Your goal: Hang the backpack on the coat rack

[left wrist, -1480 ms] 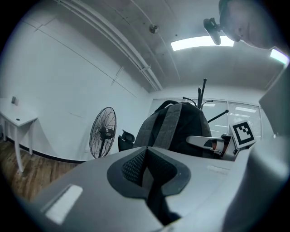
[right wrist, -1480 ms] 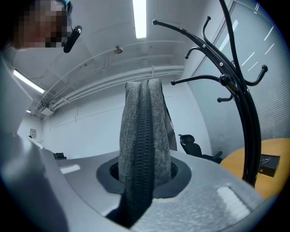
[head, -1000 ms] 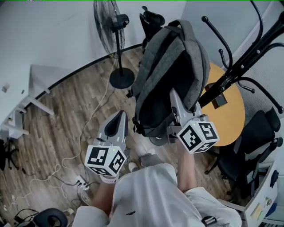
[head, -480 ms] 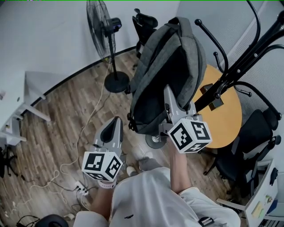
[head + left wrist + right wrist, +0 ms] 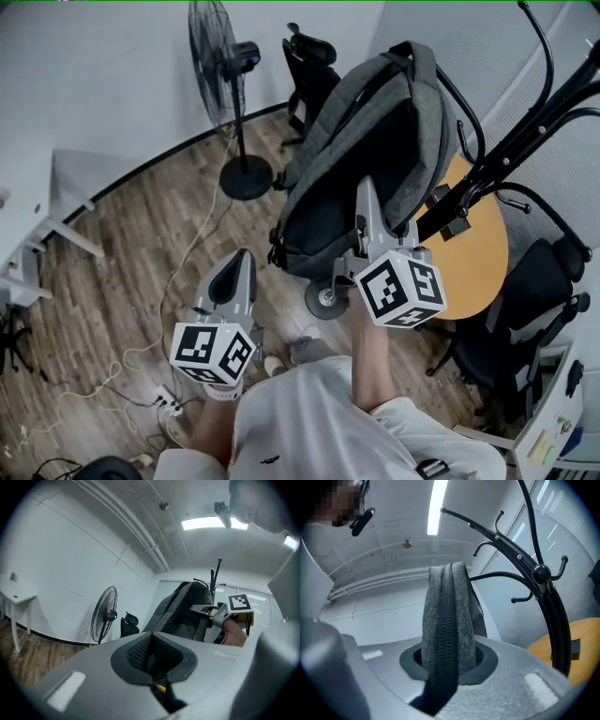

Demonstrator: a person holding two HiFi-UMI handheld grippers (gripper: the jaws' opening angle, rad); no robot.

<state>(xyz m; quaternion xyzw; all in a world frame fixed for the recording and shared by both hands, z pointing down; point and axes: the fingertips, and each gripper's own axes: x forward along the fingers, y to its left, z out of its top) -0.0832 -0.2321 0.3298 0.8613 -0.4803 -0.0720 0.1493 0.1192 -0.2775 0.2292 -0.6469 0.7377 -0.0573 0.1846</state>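
One black coat rack [image 5: 525, 131] stands at the right, hooks curving out. One grey backpack [image 5: 375, 131] is held up just left of it, top beside a hook. One round bench [image 5: 478, 267] sits under the rack, and wood floor [image 5: 141, 244] lies open to the left. There are two grippers. The right gripper [image 5: 366, 187] has its jaws pinching the backpack's zippered edge. The left gripper [image 5: 239, 258], farther from the rack, has its jaws pressed together with nothing between them.

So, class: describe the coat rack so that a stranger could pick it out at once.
Start at the round wooden table on the right of the head view. The coat rack stands beside it, just right of the grey backpack. Unlike the black office chair nearby, it is a thin black pole with curved, ball-tipped hooks.
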